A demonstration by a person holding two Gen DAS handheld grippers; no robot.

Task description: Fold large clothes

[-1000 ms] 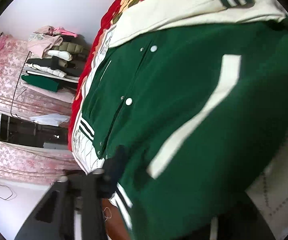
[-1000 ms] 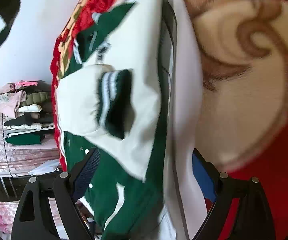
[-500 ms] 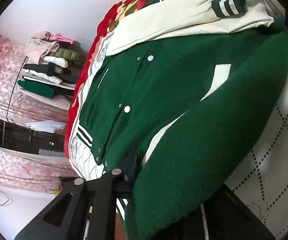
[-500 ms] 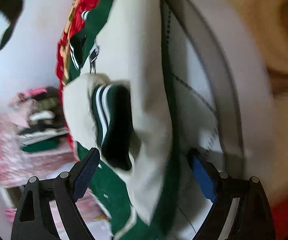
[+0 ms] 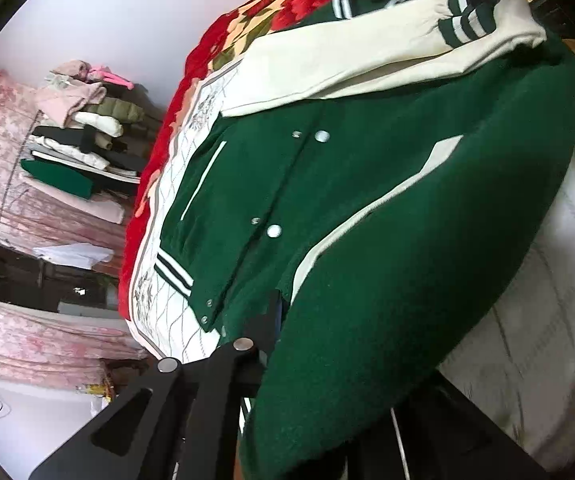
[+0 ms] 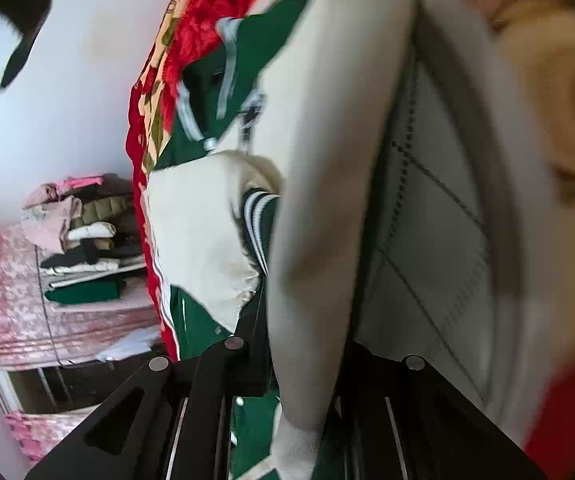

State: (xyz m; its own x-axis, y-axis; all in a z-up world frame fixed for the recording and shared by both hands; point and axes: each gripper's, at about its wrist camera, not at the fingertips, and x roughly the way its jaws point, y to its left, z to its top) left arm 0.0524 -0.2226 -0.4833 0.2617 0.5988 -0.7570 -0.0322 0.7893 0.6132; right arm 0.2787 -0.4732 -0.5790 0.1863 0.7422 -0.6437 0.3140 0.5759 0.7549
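Across the jacket (image 5: pixel 387 208) we pinch its hem with our left gripper (image 5: pixel 271 344), its cream sleeve (image 6: pixel 319 240) with our right gripper (image 6: pixel 307 380), the length running between them.

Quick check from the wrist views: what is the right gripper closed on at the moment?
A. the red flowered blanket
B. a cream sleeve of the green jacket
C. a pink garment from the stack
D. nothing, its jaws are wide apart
B: in the right wrist view the right gripper has just closed, with the cream sleeve of the green jacket running down between its fingers.
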